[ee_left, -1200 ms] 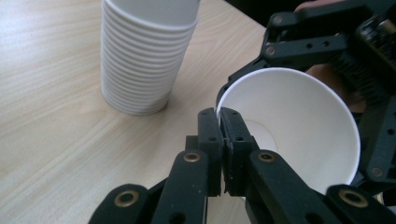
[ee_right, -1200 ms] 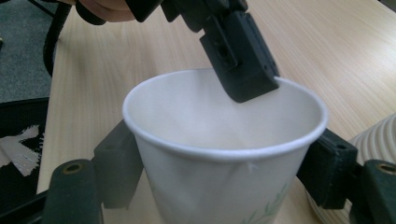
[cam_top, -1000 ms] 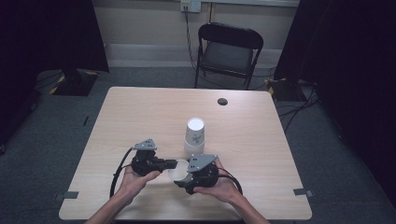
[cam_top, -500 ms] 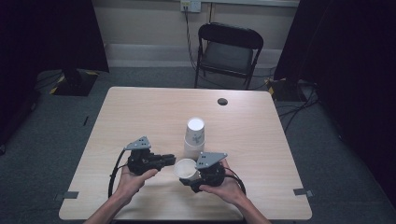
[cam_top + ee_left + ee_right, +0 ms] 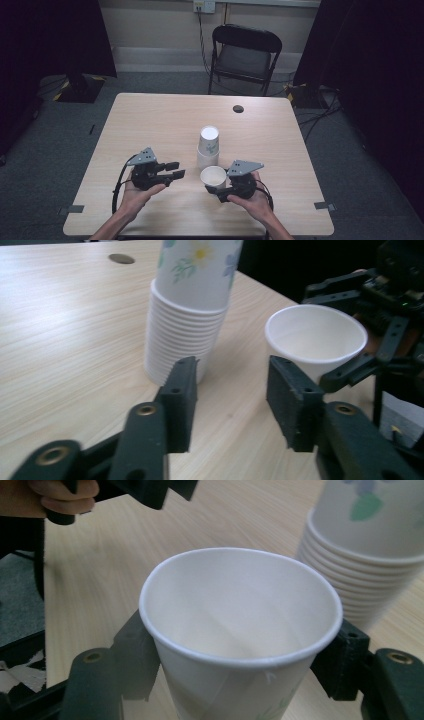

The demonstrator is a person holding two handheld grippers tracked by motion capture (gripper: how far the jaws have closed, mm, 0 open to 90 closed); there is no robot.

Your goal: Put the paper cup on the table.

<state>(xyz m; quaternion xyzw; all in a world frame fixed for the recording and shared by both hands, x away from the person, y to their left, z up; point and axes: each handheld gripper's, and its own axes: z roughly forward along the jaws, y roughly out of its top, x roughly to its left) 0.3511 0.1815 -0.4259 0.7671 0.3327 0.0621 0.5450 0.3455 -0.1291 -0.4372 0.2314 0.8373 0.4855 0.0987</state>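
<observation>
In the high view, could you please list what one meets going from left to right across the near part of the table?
Left gripper, jaws open with nothing between them → single paper cup → right gripper, shut on that cup.

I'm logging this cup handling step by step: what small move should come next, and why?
Probably set the single white paper cup upright on the bare wooden table beside the upside-down cup stack: the right gripper clamps it, and the left gripper is open.
</observation>
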